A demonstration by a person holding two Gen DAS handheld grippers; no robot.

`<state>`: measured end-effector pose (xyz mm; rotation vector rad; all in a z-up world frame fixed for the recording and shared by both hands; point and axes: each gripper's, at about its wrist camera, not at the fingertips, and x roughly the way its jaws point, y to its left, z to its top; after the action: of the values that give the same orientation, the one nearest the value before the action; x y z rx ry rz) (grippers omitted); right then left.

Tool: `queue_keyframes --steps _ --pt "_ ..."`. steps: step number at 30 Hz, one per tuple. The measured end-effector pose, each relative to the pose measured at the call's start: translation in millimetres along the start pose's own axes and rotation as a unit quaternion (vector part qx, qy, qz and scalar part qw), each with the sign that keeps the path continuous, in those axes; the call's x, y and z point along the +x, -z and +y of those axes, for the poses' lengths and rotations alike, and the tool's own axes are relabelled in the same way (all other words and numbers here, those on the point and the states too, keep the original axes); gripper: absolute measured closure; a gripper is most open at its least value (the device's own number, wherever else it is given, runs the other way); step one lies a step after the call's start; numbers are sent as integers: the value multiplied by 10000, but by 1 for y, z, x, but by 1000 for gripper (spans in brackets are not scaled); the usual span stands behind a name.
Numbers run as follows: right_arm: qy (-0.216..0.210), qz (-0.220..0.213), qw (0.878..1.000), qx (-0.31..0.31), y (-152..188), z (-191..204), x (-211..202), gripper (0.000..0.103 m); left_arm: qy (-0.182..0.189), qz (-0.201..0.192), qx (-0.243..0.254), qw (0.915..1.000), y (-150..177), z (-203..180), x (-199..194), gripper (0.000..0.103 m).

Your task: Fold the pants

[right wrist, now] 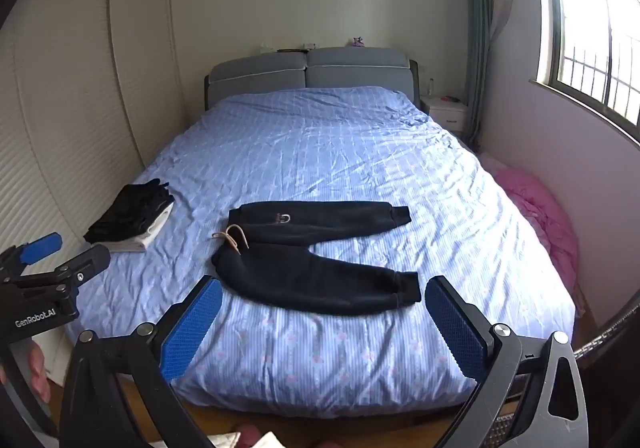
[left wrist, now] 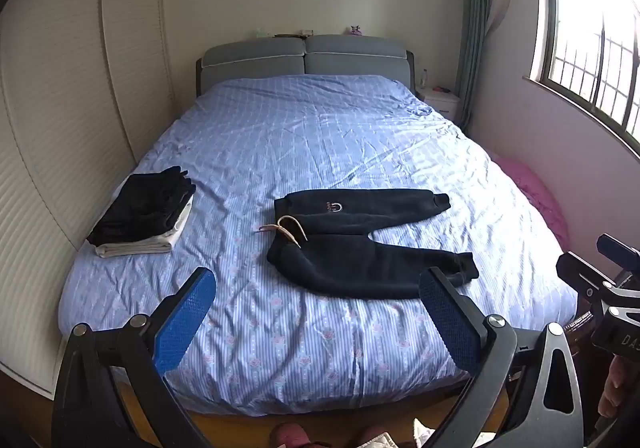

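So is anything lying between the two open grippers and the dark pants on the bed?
Nothing visible. Only bare blue bedsheet lies between the left gripper, the right gripper and the dark pants. The folded clothes stack sits off to the left, apart from the pants.

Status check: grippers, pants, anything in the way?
Left gripper, right gripper open, above bed edge. Dark navy drawstring pants flat, unfolded. Folded clothes stack clear left.

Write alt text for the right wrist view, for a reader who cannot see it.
Dark navy pants lie unfolded on a blue patterned bed, legs spread apart toward the right, tan drawstring at the waist on the left. The right gripper hovers over the near bed edge, jaws wide open and empty. A stack of folded clothes sits at the bed's left edge.
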<state>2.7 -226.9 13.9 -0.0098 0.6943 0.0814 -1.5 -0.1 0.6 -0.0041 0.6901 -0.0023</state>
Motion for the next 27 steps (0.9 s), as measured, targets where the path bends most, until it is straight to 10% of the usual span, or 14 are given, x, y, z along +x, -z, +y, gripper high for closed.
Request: queue_keyframes --steps 27 --pt "-49 -2 9999 100 -4 -12 0 0 -56 -85 58 9999 -10 -17 -4 0"
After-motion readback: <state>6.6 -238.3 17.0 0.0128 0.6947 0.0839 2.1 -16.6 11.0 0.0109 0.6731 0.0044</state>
